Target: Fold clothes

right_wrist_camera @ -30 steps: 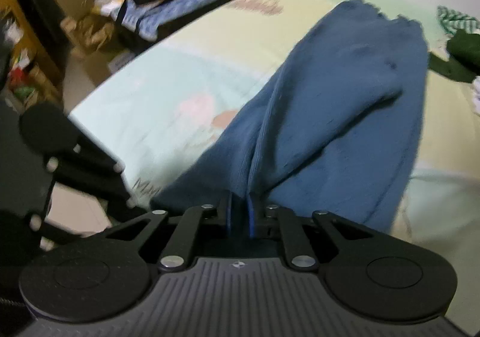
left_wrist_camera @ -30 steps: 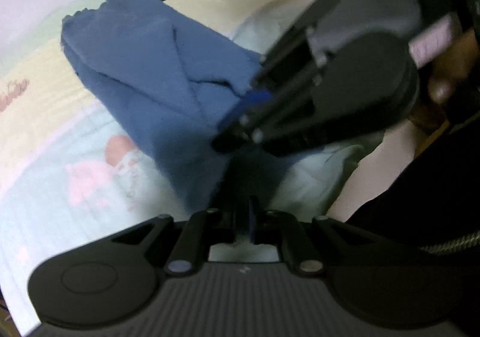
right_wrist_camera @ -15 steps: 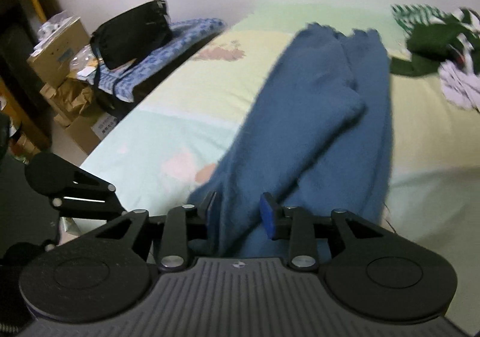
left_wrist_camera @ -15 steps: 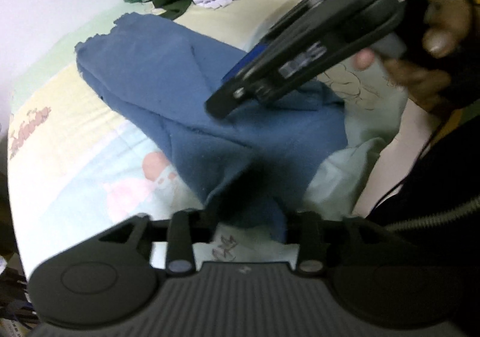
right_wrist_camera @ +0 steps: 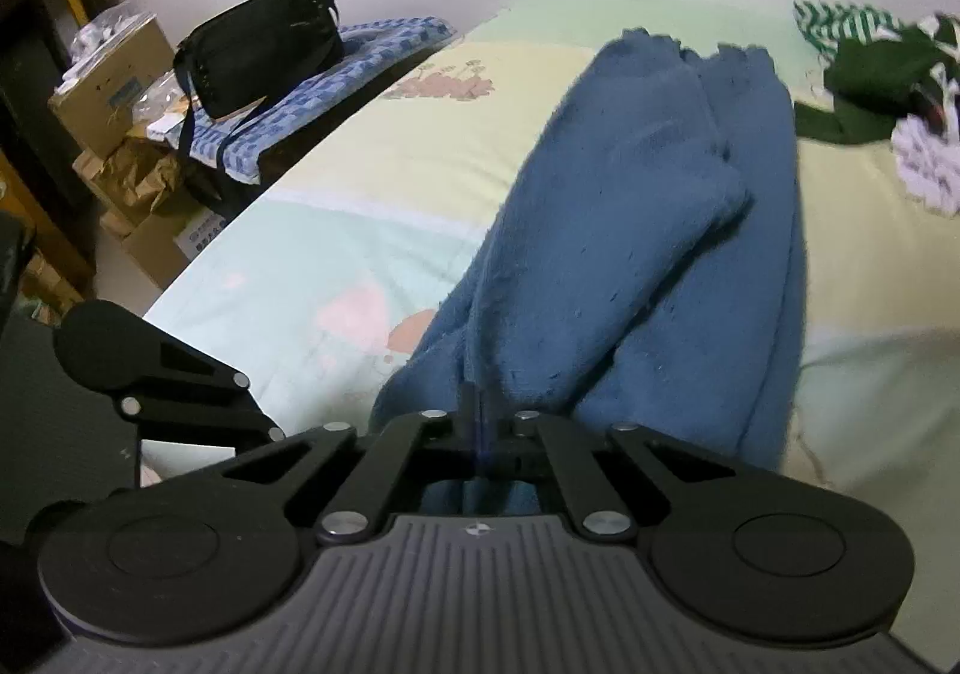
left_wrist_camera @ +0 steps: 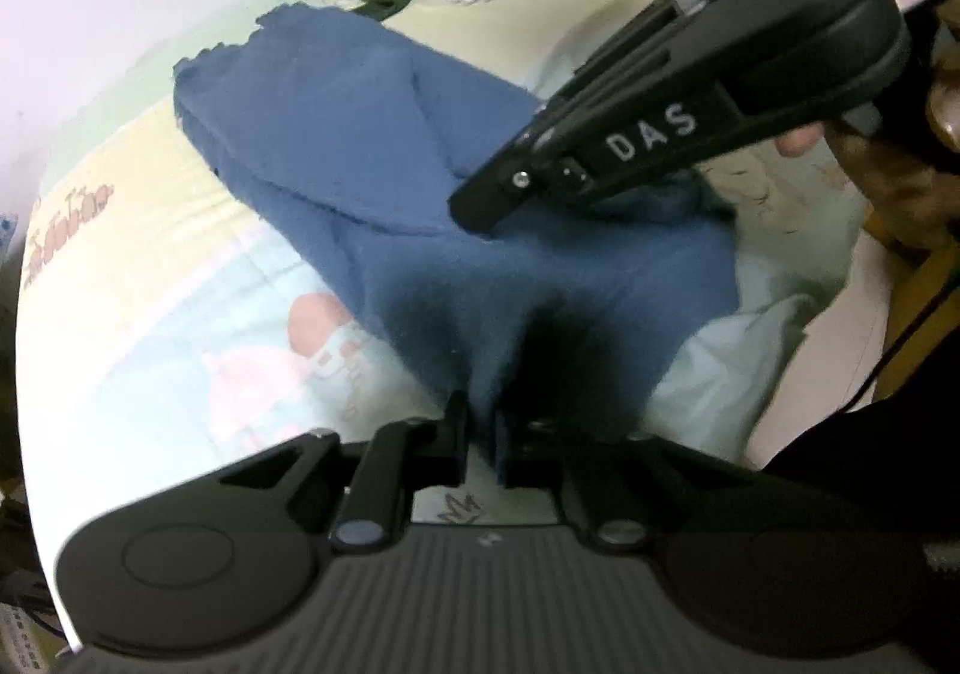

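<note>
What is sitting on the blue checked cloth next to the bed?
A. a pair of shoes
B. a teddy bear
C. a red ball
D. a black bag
D: in the right wrist view a black bag with a strap lies on the blue checked cloth beside the bed.

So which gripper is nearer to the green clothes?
Right. The right gripper holds the blue garment on the side toward the green clothes; the left gripper holds it farther from them.
</note>
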Motion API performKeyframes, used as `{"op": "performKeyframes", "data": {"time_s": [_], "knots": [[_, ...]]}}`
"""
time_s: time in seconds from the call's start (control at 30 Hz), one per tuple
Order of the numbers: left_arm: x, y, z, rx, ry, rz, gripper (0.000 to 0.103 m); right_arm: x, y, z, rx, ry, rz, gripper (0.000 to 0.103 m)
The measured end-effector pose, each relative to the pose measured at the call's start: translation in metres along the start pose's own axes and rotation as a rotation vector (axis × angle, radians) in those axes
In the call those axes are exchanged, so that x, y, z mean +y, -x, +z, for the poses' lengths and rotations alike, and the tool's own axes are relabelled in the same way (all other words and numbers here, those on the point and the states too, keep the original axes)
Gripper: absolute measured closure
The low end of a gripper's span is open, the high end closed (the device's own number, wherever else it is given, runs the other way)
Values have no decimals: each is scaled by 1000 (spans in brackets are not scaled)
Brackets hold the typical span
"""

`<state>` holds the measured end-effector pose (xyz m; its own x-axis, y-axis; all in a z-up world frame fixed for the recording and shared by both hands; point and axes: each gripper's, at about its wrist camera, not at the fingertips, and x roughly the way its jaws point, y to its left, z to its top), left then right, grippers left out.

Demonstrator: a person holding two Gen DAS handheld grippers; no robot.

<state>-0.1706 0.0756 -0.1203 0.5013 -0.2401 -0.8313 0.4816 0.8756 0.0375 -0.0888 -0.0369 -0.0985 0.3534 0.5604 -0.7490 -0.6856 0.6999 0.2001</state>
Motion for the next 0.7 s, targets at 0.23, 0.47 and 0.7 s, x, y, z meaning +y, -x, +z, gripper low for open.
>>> {"op": "performKeyframes", "data": {"time_s": [0.23,0.47,0.7], "knots": [[1,3,0,23,-13,-15,102,5,-1,0,-32,-21,-3,89],[-13,8,-1,17,-83,1,102,0,-25,-8,2,-76,-26,93],[-20,-1,-4,60,-158,23,102,13,2,4,-57,-35,22,103]]}}
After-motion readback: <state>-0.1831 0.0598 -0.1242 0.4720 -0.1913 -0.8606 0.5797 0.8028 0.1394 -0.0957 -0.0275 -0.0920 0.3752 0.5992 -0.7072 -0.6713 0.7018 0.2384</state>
